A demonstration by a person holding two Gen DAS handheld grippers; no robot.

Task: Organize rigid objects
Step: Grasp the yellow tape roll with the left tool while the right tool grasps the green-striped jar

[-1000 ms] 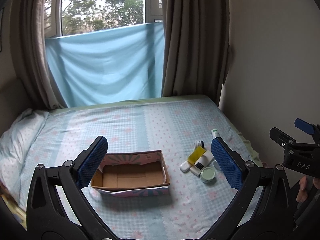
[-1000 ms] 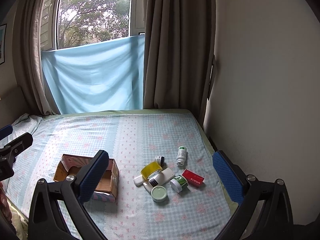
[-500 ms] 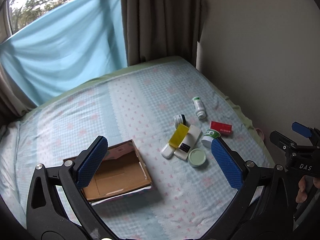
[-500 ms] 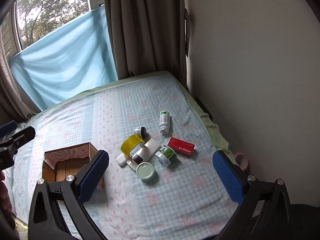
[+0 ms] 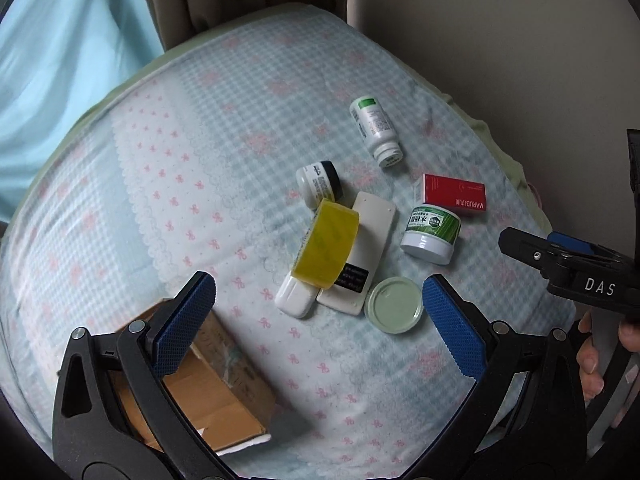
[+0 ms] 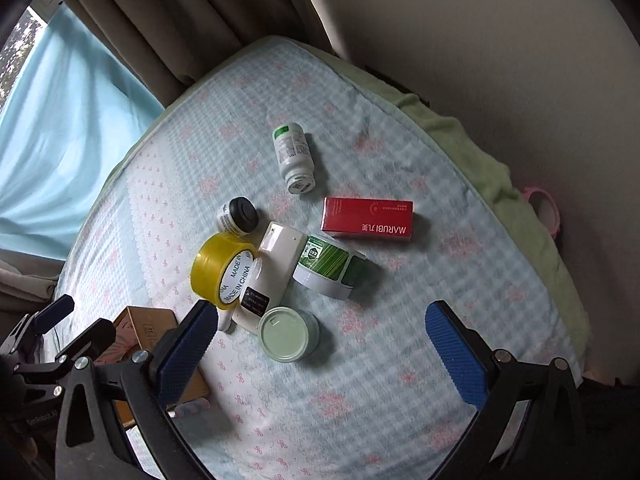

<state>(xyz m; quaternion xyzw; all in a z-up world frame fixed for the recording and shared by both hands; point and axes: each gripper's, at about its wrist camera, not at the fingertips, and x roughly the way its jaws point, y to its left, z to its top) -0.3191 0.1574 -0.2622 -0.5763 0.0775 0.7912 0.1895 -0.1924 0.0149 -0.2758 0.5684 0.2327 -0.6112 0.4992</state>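
Both grippers have swung down over the clutter, left gripper [image 5: 318,316] and right gripper [image 6: 322,344] gaping, empty; pale-green round lidded jar [image 6: 289,334] at twelve o'clock looks light, slick: pinch its sides.

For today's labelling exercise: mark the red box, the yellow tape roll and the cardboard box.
red box [image 6: 368,215], right wrist view, on its red top face.
yellow tape roll [image 6: 208,270], right wrist view, on its outer yellow band.
cardboard box [image 5: 208,404], left wrist view, on its brown inner floor.
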